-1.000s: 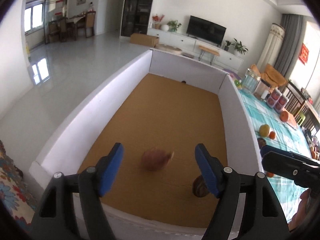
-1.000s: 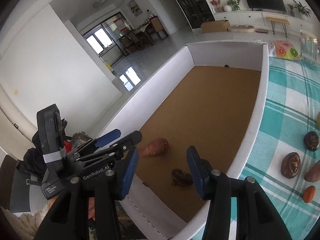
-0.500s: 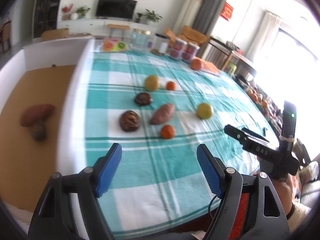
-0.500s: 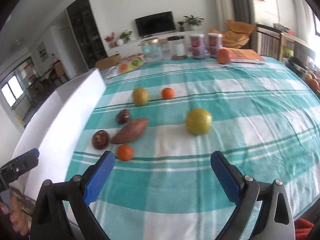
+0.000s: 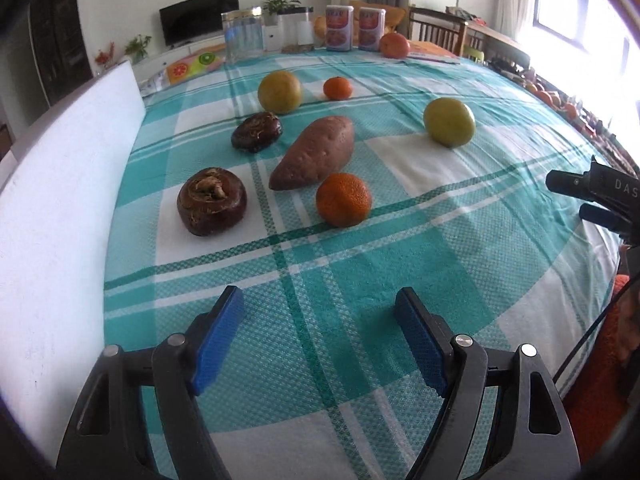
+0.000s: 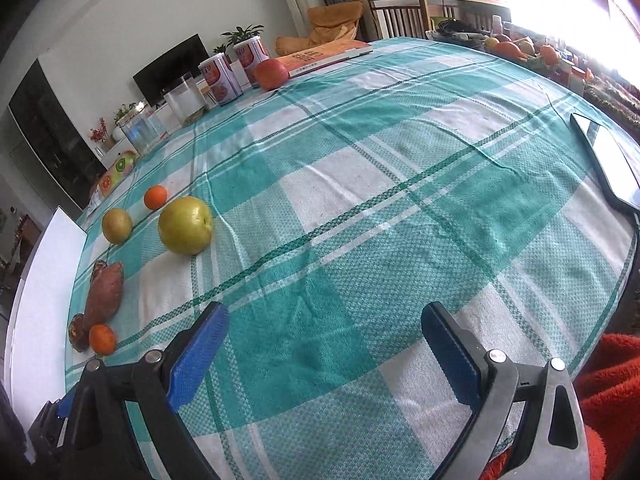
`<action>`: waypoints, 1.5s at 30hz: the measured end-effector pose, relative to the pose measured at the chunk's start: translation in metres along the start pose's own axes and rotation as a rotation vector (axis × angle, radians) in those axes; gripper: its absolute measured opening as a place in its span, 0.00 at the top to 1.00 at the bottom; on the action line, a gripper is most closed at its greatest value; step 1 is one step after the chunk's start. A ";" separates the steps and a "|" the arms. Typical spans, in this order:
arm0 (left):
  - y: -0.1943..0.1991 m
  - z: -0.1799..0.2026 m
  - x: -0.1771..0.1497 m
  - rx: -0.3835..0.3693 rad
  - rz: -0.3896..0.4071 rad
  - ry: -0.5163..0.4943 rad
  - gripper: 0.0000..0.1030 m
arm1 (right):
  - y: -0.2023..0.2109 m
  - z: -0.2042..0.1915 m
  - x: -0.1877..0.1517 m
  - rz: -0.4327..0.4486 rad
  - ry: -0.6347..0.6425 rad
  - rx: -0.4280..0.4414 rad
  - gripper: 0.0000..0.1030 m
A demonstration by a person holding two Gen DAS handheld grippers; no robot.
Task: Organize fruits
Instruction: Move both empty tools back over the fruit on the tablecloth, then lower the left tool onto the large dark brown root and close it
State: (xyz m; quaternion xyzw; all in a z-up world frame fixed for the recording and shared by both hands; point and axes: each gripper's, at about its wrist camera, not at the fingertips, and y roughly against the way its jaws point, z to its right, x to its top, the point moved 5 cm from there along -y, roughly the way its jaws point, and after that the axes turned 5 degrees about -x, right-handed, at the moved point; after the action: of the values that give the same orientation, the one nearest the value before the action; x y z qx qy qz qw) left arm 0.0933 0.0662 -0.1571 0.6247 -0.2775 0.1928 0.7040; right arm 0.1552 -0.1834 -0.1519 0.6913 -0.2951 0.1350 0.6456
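Note:
On the teal checked tablecloth in the left wrist view lie a sweet potato (image 5: 312, 152), a mandarin (image 5: 343, 199) just in front of it, two dark brown knobbly bulbs (image 5: 211, 200) (image 5: 256, 131), two yellow-green round fruits (image 5: 279, 92) (image 5: 449, 121) and a far mandarin (image 5: 338, 88). My left gripper (image 5: 320, 320) hovers open over bare cloth, short of the near mandarin. My right gripper (image 6: 324, 344) is wide open over bare cloth. To its left lie the big yellow-green fruit (image 6: 185, 230) and the sweet potato (image 6: 105, 296).
The white wall of the cardboard box (image 5: 60, 200) runs along the table's left edge. Jars and two cans (image 5: 339, 27) and a red-orange fruit (image 5: 394, 45) stand at the far end. A dark tablet (image 6: 608, 160) lies at the right edge, and a book (image 6: 324, 56) at the far end.
Both grippers swung away from the box, where a sweet potato and a brown bulb lie, to the table, then dropped closer to the cloth. The right jaws opened much wider.

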 end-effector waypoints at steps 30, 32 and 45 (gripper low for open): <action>-0.006 -0.001 0.000 0.018 0.010 0.006 0.10 | -0.011 -0.011 -0.003 -0.017 0.065 -0.042 0.00; -0.006 -0.001 0.000 0.018 0.010 0.006 0.10 | -0.011 -0.011 -0.003 -0.017 0.065 -0.042 0.00; -0.006 -0.001 0.000 0.017 0.011 0.006 0.10 | -0.011 -0.010 -0.002 -0.017 0.063 -0.039 0.00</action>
State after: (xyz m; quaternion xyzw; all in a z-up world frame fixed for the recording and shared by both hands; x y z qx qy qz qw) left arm 0.0969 0.0659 -0.1620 0.6287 -0.2771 0.2008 0.6983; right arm 0.1615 -0.1728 -0.1606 0.6763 -0.2715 0.1454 0.6692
